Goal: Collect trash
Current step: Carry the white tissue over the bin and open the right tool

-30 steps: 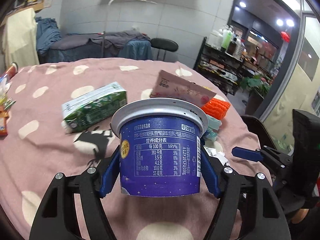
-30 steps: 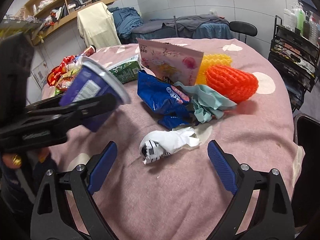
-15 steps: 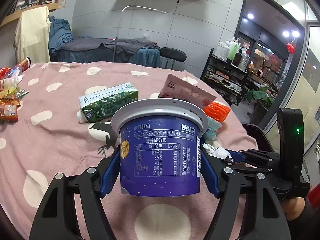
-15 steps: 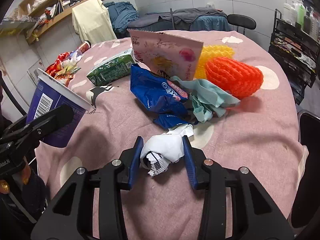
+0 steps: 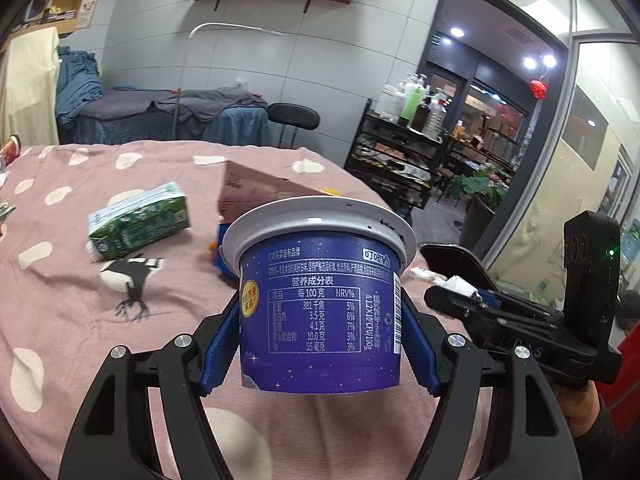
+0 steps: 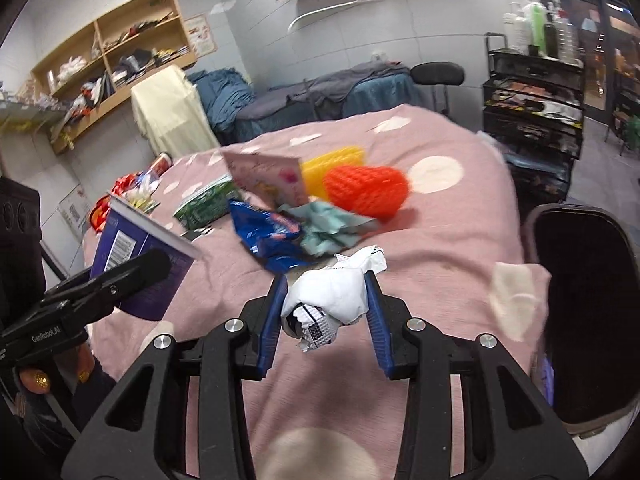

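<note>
- Right now my left gripper [image 5: 320,336] has its fingers clamped on either side of a purple yogurt tub [image 5: 320,312], holding it upright above the tablecloth.
- My right gripper [image 6: 326,312] has its fingers closed in on a crumpled white wrapper [image 6: 328,300], gripping it just above the cloth.
- Only the right wrist view shows me the rest of the trash: a blue snack bag [image 6: 268,236], a teal crumpled paper [image 6: 332,228], an orange foam net [image 6: 366,188] with a yellow one [image 6: 332,162] behind it, and a pink card packet [image 6: 272,180].
- Both views catch the green drink carton [image 5: 138,226] lying on its side, well apart from the tub.
- The left wrist view alone shows the right gripper from the side, the wrapper's white tip poking out of its fingers.
- The table carries a pink cloth [image 5: 60,300] with pale spots.
- Behind it I see a covered bed [image 5: 160,120], a black stool [image 5: 294,118], wooden wall shelves [image 6: 112,64] and a black cart of bottles [image 5: 408,140].
</note>
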The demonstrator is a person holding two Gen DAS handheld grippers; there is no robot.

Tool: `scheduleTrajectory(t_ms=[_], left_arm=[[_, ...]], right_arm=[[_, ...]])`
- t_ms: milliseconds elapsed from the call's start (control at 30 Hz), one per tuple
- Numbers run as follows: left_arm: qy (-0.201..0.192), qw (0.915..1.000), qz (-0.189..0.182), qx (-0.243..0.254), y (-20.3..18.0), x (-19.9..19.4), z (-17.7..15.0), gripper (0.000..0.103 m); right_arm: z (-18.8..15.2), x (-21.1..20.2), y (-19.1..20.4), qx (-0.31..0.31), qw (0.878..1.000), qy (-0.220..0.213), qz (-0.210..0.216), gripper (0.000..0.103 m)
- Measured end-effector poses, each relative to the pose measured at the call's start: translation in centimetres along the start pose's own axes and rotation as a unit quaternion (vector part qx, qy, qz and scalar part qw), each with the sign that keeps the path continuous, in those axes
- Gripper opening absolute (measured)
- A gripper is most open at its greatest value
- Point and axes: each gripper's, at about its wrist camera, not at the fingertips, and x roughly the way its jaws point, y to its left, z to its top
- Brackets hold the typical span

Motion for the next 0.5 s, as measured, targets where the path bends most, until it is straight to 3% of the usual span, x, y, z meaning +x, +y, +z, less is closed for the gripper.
scheduleTrajectory(t_ms=[300,500], left_arm=[[0.006,0.9989,-0.036,0.031,-4.0,1.8,0.4,0.071],[0.019,0.9963,-0.067,0.050,-6.6,3.3,0.6,0.071]], right_arm=[[0.2,-4.3,-6.9,0.074,0.993,-0.045,-0.075,0.040],[-0.5,-5.0,-11.7,0.122,0.984,-0.044,-0.124,0.040]])
